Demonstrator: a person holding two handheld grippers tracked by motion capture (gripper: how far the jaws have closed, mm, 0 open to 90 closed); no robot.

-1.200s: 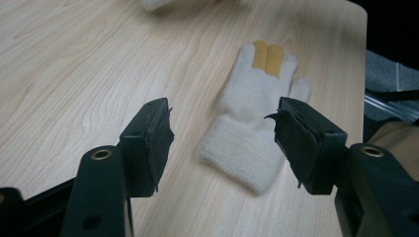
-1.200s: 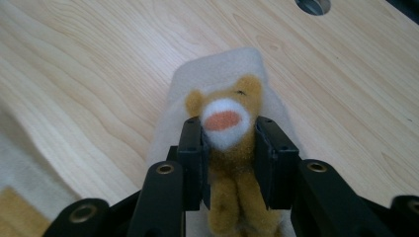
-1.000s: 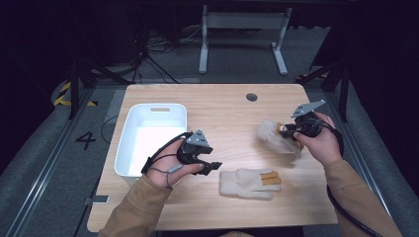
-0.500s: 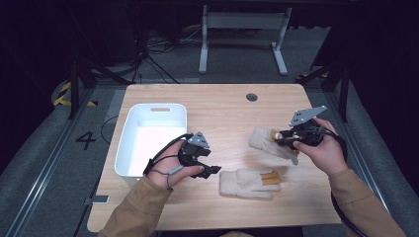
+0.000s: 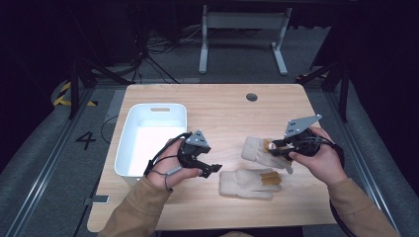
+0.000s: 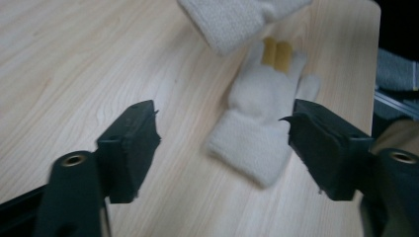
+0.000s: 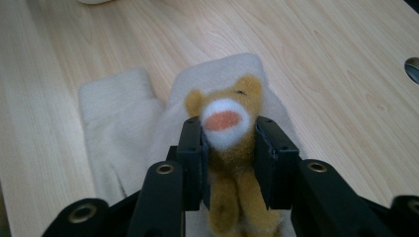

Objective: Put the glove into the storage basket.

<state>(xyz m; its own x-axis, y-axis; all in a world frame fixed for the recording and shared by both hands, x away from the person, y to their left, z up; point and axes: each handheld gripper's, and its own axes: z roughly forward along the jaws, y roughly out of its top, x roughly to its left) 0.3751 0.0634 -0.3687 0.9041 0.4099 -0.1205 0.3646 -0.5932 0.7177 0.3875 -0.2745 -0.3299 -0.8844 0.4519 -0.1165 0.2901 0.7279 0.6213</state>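
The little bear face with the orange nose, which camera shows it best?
The right gripper view: the bear face sits close up between the right gripper, whose jaws pinch the tan plush below it. The high view shows just a small tan spot on the held glove. The left gripper view shows that glove's cream edge.

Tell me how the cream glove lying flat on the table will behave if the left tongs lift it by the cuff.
The glove looks like soft knit, so it would probably droop limply from the cuff. It seems light. The fuzzy fabric should grip the left tongs rather than slip, and it lies flat, so it won't roll.
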